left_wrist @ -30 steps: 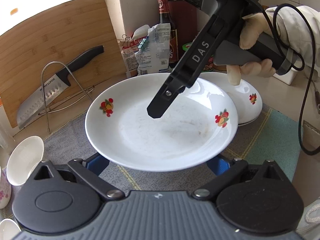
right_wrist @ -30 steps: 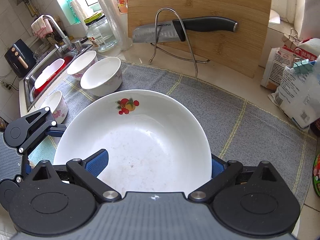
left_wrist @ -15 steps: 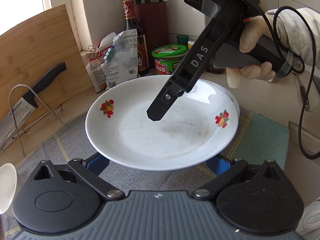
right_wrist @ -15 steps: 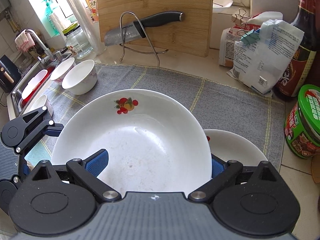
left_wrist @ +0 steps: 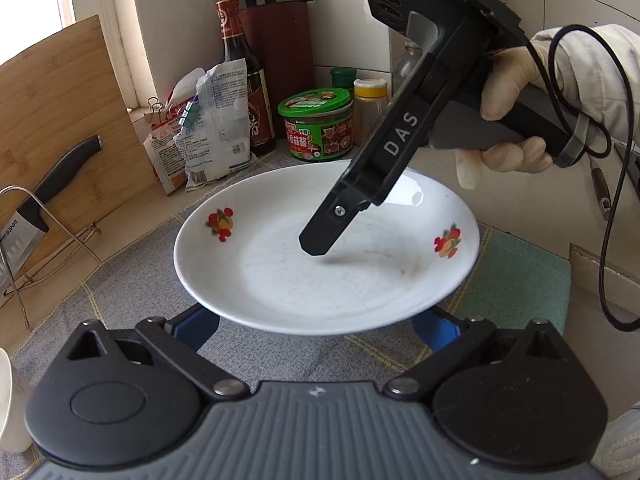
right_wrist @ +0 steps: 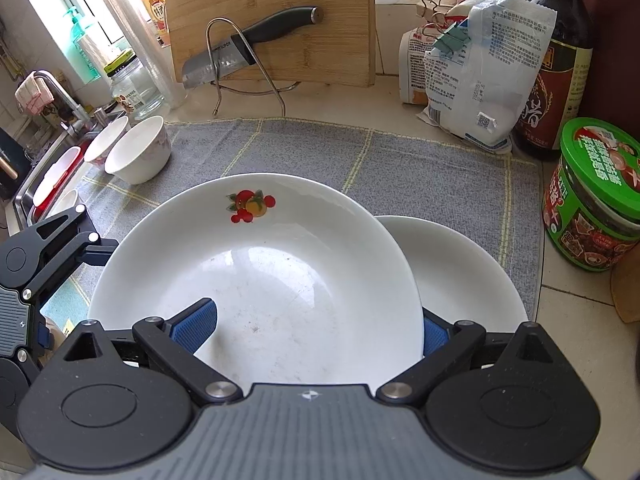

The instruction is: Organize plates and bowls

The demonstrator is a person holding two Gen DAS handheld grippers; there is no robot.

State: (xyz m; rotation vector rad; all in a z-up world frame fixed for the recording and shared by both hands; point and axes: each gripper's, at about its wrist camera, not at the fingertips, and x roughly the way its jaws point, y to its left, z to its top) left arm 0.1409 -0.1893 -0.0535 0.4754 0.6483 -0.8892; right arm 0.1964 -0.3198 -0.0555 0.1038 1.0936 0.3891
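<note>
right gripper (right_wrist: 316,320) was clamped on the near rim of the fruit-print plate (right_wrist: 256,280), one blue pad over the rim, one under. over the last second the plate travelled right along the grey mat (right_wrist: 420,168) and now overlapped the second white plate (right_wrist: 460,280) (stacking looked imminent). left gripper (left_wrist: 316,324) sat below the plate, jaws spread, gripping nothing.
</note>
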